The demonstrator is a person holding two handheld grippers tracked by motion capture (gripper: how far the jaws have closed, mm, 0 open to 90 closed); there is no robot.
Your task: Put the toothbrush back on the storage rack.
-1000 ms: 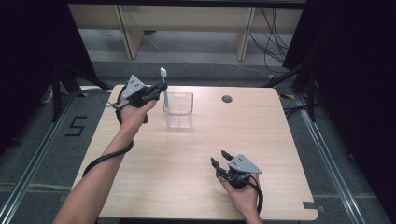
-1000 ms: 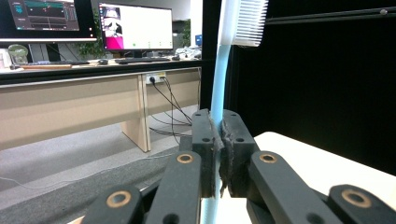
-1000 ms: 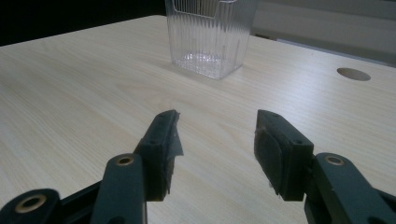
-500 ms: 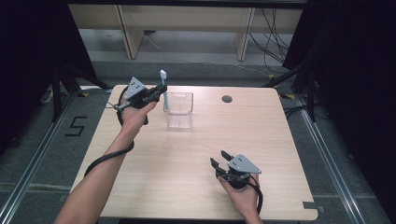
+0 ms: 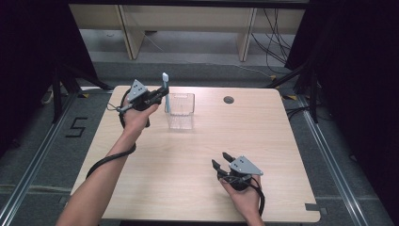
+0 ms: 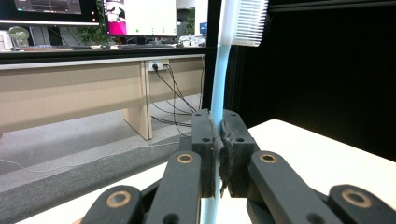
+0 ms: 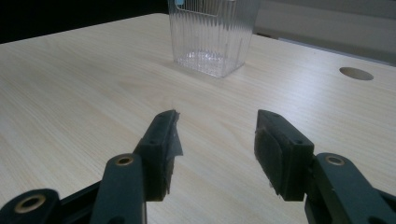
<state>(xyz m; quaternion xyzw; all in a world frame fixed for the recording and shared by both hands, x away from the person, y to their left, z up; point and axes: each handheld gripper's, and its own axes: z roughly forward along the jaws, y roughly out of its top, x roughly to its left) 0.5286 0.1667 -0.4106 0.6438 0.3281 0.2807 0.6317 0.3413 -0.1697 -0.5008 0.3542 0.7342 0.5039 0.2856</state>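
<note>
The toothbrush (image 5: 165,89) stands upright at the far left of the table (image 5: 188,188), its light blue handle pinched between the pressed-together jaws of the left gripper (image 5: 157,95). Its white head rises above the gripper, just left of the clear ribbed container (image 5: 180,111), whose near-left rim it stands beside; from above I cannot tell whether handle and rim touch. The container sits near the far edge, slightly left of centre, with a round hole (image 5: 228,100) in the tabletop to its right.

The left gripper view shows what the high view does not: the bristles (image 6: 250,21) face right in that picture, and the handle (image 6: 218,88) runs on down below the pads.

The right gripper (image 5: 221,160) rests low at the near right, jaws spread with nothing between them. Its own view looks across bare wood to the container (image 7: 212,35), showing the ribbed walls and an empty bottom.

Wide open tabletop lies between the two grippers and along the whole right side. Beyond the far edge are floor and desk legs; dark curtains flank both sides.
</note>
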